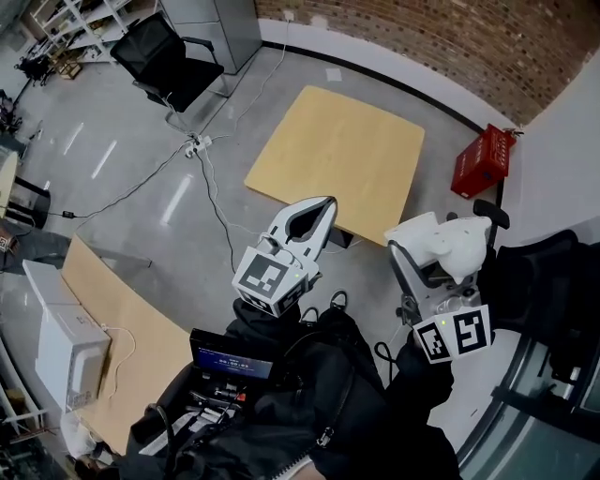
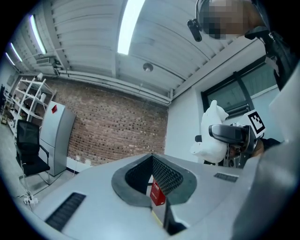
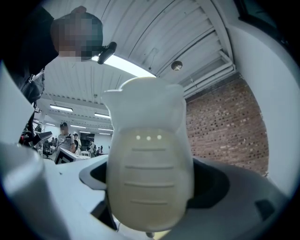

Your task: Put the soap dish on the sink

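Right gripper [image 1: 437, 265] fingers clamped on white soap dish [image 3: 149, 159]; left gripper [image 1: 315, 216] fingers closed, empty. Open floor [image 1: 141, 159] around wooden worktop [image 1: 337, 150] edges.

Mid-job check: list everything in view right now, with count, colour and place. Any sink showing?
soap dish: 1, white, clamped between the right gripper's jaws
table: 1, light wood top, on the grey floor ahead
box: 1, red, by the white wall at right
office chair: 1, black, far left
power strip: 1, white, on the floor with cables, between chair and table
cabinet: 1, grey, by the brick wall
boxy device: 1, white, on a wooden bench at near left
sink: none in view
left gripper: 1, white, jaws together, holding nothing
right gripper: 1, white, shut on the soap dish
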`<state>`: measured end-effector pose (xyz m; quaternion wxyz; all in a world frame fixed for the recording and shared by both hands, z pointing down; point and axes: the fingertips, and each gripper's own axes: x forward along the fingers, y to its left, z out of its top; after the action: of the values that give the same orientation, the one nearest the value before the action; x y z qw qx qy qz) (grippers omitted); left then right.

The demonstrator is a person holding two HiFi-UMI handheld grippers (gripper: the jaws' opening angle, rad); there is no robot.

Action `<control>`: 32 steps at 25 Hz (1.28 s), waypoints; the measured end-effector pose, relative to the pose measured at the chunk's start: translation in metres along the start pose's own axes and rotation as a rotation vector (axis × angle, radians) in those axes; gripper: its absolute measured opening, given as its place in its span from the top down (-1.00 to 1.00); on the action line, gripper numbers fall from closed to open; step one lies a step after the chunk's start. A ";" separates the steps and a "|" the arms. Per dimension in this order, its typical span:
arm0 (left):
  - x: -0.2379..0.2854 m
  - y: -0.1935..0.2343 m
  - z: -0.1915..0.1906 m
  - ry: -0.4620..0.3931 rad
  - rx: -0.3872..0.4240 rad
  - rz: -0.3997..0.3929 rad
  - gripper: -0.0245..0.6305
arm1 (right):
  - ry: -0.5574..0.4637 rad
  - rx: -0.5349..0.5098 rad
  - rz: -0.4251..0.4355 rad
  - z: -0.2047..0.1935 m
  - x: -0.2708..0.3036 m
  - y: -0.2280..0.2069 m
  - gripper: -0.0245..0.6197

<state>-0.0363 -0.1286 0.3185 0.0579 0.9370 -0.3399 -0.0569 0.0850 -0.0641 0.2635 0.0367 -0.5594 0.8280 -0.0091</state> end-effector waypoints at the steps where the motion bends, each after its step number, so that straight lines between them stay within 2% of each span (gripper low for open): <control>1: 0.005 0.001 0.001 0.005 0.002 0.000 0.93 | -0.002 0.001 0.004 0.001 0.003 -0.005 -0.61; 6: 0.046 -0.005 -0.002 0.009 0.042 0.015 0.93 | -0.015 0.013 0.028 -0.003 0.014 -0.048 -0.61; 16: 0.066 0.009 0.014 0.008 0.075 0.045 0.93 | -0.041 0.009 0.065 0.008 0.040 -0.065 -0.61; 24: 0.078 0.041 0.020 0.043 0.102 0.125 0.93 | -0.043 0.064 0.107 0.000 0.078 -0.084 -0.61; 32: 0.108 0.040 -0.009 0.094 0.110 0.199 0.93 | -0.010 0.113 0.139 -0.034 0.085 -0.131 -0.61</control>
<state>0.0222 -0.2276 0.3258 0.0278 0.9021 -0.4306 0.0116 0.1726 -0.1929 0.3005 0.0729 -0.4977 0.8628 -0.0505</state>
